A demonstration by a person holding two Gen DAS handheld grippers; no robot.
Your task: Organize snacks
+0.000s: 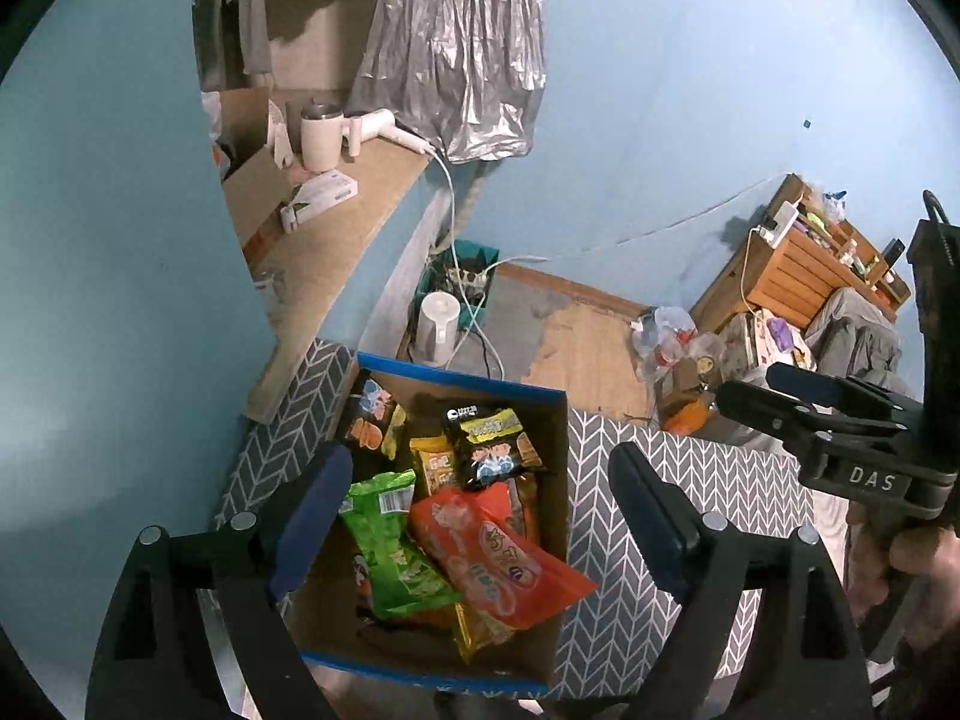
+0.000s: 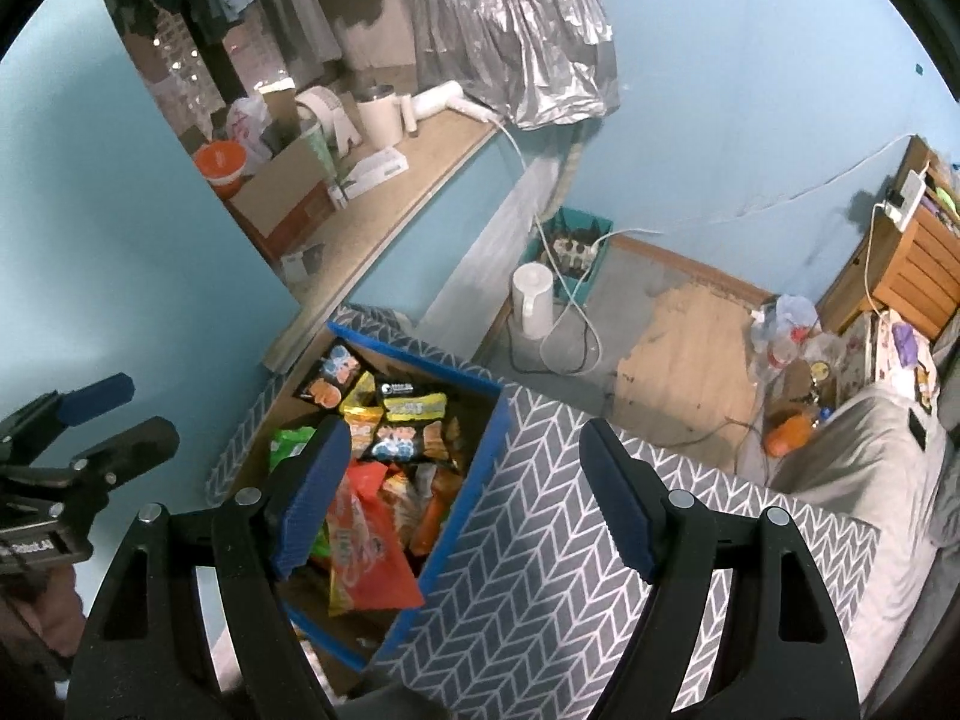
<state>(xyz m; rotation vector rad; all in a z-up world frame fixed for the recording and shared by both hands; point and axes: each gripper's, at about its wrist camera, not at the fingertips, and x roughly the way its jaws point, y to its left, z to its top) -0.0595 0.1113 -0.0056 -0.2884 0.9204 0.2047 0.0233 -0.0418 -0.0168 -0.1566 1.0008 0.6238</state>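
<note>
A cardboard box with blue edging point(image 1: 555, 480) point(image 2: 474, 480) sits on a grey herringbone cloth. It holds several snack packets: an orange one point(image 1: 498, 558) point(image 2: 372, 558), a green one point(image 1: 390, 540) point(image 2: 291, 441) and black ones point(image 1: 492, 444) point(image 2: 408, 420). My left gripper point(image 1: 480, 516) is open and empty, held above the box. My right gripper point(image 2: 462, 492) is open and empty, above the box's right wall. The right gripper also shows at the right of the left wrist view point(image 1: 780, 393), and the left gripper at the left of the right wrist view point(image 2: 129, 408).
The herringbone cloth point(image 1: 678, 480) point(image 2: 540, 570) spreads to the right of the box. A blue wall stands on the left. On the floor beyond are a white kettle point(image 1: 438, 327) point(image 2: 531, 300), cables and a teal bin point(image 2: 576, 252). A cluttered shelf point(image 1: 336, 222) lies behind.
</note>
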